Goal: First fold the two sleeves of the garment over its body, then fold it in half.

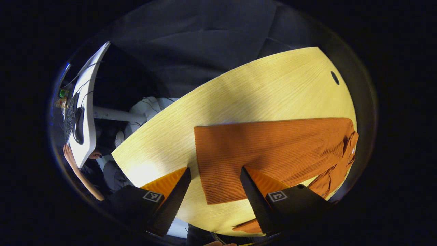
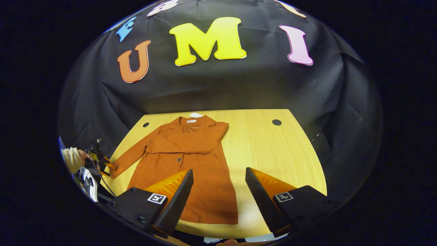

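Garment flat on the yellow table, collar up at twelve o'clock in the right gripper view, hem down at six. And here's the picture as it stands: the side toward three o'clock looks tidy, its edge running straight from shoulder to hem, so my read is that sleeve is already folded in over the body, though I can't make out the sleeve itself on top. The other sleeve is out, angling away toward eight o'clock, its cuff right by the left gripper and the hand holding it at the table's edge. Whether that gripper has the cuff pinched, too small to tell from here.

Over to the left gripper view: its own fingers stand wide apart, nothing between them, hovering above the hem end of the garment, with the rest stretching off toward three o'clock. Right gripper, same story — jaws spread, empty, poised over the lower skirt at six o'clock.

So by my judgement one sleeve done, one to go, and the half fold not yet begun. The loose sleeve needs carrying across toward the three o'clock side, then hem up to collar.
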Demonstrator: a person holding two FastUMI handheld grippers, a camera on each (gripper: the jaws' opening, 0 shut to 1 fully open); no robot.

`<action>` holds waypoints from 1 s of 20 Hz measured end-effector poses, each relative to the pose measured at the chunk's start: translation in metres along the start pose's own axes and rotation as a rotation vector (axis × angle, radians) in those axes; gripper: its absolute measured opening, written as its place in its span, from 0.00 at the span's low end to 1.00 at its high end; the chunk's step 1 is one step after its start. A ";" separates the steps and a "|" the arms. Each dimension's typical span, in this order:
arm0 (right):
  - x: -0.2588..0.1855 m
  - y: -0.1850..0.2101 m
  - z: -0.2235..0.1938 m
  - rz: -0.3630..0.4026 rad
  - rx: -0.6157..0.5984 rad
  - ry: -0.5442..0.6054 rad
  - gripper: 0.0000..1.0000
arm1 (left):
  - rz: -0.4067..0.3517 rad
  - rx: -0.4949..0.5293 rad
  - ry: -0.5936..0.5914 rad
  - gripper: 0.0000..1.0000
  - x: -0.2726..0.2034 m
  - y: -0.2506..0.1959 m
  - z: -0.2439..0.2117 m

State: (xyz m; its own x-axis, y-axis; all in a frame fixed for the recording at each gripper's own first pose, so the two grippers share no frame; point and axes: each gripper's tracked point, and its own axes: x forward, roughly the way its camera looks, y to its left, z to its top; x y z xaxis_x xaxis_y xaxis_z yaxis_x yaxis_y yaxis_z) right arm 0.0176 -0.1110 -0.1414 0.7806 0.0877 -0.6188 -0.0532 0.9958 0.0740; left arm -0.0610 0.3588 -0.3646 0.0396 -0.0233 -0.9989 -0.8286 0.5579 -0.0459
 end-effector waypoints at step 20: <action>0.003 0.010 -0.015 0.014 0.000 0.074 0.99 | -0.124 0.121 0.037 0.05 -0.010 -0.044 0.000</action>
State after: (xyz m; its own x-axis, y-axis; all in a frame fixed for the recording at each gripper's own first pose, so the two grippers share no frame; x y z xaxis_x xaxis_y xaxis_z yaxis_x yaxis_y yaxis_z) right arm 0.0100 -0.1007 -0.1547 0.7317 0.1032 -0.6738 -0.0639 0.9945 0.0829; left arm -0.0254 0.3348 -0.3527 0.1147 -0.1278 -0.9851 -0.7453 0.6445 -0.1704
